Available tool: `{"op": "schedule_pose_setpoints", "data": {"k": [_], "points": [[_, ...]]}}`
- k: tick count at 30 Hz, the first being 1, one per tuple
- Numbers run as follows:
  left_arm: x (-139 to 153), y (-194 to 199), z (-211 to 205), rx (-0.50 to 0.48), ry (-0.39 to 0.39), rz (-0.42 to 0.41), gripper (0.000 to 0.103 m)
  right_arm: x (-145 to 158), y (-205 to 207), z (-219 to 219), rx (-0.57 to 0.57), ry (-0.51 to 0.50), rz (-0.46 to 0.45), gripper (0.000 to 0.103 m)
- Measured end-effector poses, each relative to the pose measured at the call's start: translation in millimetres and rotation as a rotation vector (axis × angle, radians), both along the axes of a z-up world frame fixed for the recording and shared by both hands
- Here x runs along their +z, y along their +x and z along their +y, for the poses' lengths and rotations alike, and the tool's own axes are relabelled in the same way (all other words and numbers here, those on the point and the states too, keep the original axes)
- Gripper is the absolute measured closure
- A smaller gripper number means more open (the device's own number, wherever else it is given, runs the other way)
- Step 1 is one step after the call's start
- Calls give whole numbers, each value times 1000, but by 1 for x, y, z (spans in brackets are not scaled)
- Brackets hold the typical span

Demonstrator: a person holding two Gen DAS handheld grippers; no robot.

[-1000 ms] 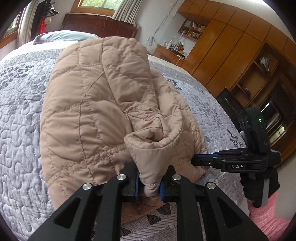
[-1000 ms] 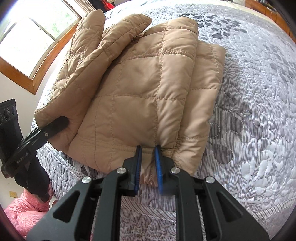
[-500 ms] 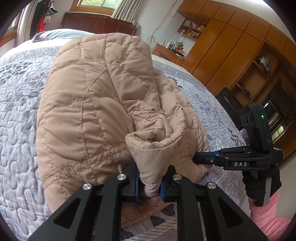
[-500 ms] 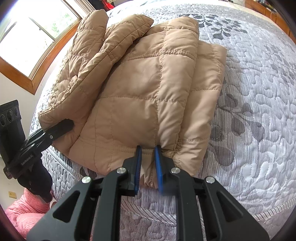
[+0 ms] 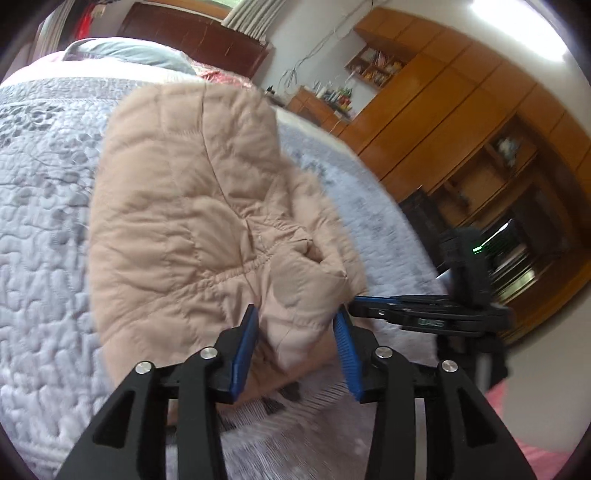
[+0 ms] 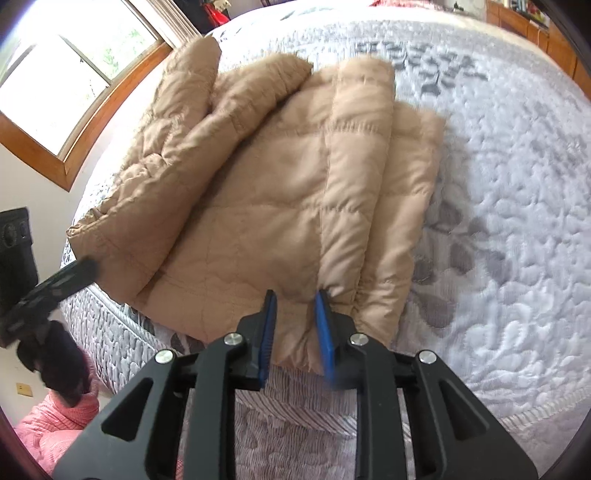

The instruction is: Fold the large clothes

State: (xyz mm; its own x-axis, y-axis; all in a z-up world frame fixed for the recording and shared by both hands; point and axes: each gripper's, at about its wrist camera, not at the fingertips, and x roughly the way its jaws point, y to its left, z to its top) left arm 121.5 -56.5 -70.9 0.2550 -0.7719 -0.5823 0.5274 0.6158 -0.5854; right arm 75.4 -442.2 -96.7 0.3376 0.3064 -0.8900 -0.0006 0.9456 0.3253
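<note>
1. Left wrist view. Left gripper (image 5: 297,325) at the near edge of the bed (image 5: 40,229), jaws opening, blue pads (image 5: 243,350) spread well apart. A cuff-like fold of the tan quilted jacket (image 5: 192,221) between the pads; pads not pressing on it (gaps visible on both sides).
2. Same view. Jacket folded in a thick bundle on the grey quilted bedspread, reaching from the near edge of the bed toward the dark wooden headboard (image 5: 192,33).
3. Same view. Right gripper (image 5: 354,304) entering from the right, tips at the right-hand edge of the jacket, near the edge of the bed. Wooden cabinets (image 5: 461,122) beyond the bed on the right (image blurred).
4. Right wrist view. Right gripper (image 6: 293,306) pointing steeply down at the near edge of the bed (image 6: 517,258), jaws opening, a narrow gap between the blue pads (image 6: 267,332). Hem of the jacket (image 6: 280,192) between the pads; pads just clear of the fabric, grip released.
5. Same view. Jacket flat on the bed, sleeve folded across the top on the window (image 6: 62,74) side.
6. Same view. Left gripper (image 6: 83,267) at the left corner of the jacket, at the bed edge, held by a dark-gloved hand (image 6: 55,362) with a pink sleeve (image 6: 55,424) below.
</note>
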Motion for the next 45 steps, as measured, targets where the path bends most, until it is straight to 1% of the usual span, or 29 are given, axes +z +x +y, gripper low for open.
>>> {"op": "schedule_pose_setpoints", "data": {"k": [1,2,3,5,6,7,9,11,13,16,18,20,22,23,24,25,27,31,32,33,34,36,38,39,41,42,43,45], "points": [[7,0,10,19,-9,-18,60,7,1,-1,-2,-3,-13,75],[16,1,20,57,1,-46,59,15,2,-2,-6,-4,-25,73],[21,5,28,96,32,-68,58,25,4,-3,-11,-3,-42,72],[28,19,39,214,161,-113,58,45,12,-1,-4,0,-82,71],[29,28,42,264,218,-125,58,57,18,4,8,-1,-106,67],[27,36,43,289,260,-125,58,65,23,9,23,-1,-124,60],[19,56,42,314,326,-101,59,77,39,23,68,18,-140,53],[10,71,41,336,364,-77,59,77,60,33,95,42,-113,53],[-1,85,39,348,393,-46,59,67,84,41,103,68,-69,53],[-14,96,42,335,385,-8,60,50,110,51,103,87,-18,53],[-17,98,39,326,384,-12,60,40,119,57,103,93,12,53],[-20,100,34,315,395,-21,60,32,123,65,112,98,32,59],[-23,103,28,309,409,-24,60,24,125,73,127,99,46,78],[-20,101,25,311,413,-24,60,21,125,75,134,96,46,81],[-19,102,25,319,411,-24,60,20,123,76,137,95,40,88],[-18,103,26,328,406,-27,60,19,121,76,139,102,33,92],[-13,105,27,346,396,-35,60,24,114,73,140,109,19,95],[-10,106,19,328,393,-40,60,46,91,64,143,113,-39,98],[-10,105,15,317,395,-44,60,48,88,63,141,104,-48,99],[-11,105,12,314,405,-49,60,48,83,60,132,75,-54,99],[-12,104,8,314,413,-54,60,44,82,58,126,48,-49,99],[-19,104,1,315,439,-64,60,24,81,51,94,13,4,101],[-24,104,-3,314,456,-70,60,14,79,44,85,51,19,101],[-25,103,-3,315,458,-74,60,15,76,39,73,87,15,97],[-24,102,-2,315,452,-80,60,21,69,34,83,132,-3,77],[-24,103,0,315,444,-74,60,25,66,31,78,152,-12,56],[-24,103,1,316,438,-69,60,28,64,29,66,156,-13,47],[-24,103,3,320,428,-63,60,31,64,25,23,103,-4,38]]}}
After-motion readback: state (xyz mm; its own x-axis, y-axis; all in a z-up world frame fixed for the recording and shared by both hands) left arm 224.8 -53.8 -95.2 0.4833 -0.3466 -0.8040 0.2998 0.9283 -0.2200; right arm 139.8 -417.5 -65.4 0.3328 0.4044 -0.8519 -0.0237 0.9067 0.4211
